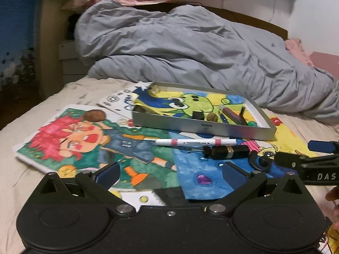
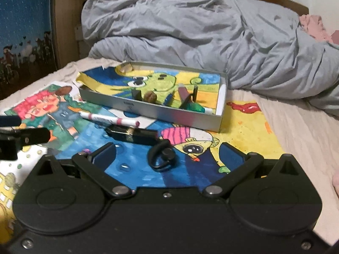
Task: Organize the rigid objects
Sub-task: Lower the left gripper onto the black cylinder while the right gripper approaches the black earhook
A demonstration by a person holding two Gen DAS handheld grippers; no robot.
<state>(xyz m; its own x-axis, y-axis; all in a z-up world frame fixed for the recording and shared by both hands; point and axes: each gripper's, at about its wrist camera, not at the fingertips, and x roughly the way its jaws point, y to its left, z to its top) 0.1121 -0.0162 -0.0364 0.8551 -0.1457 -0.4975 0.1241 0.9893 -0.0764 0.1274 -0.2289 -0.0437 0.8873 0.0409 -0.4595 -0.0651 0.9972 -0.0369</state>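
Both grippers hover over the bed, jaws spread and holding nothing — the left gripper (image 1: 169,173) and right gripper (image 2: 167,156). A black ear-hook earpiece (image 2: 162,156) lies between the right jaws on painted drawings (image 2: 135,165). At 12 o'clock sits the silver tin tray (image 2: 169,114); a white marker (image 2: 110,119) and a black tube (image 2: 135,136) lie at 11 o'clock.

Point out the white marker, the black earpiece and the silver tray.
white marker (image 1: 196,142): left wrist view, mid-barrel.
black earpiece (image 2: 167,154): right wrist view, round body.
silver tray (image 2: 169,114): right wrist view, near wall.
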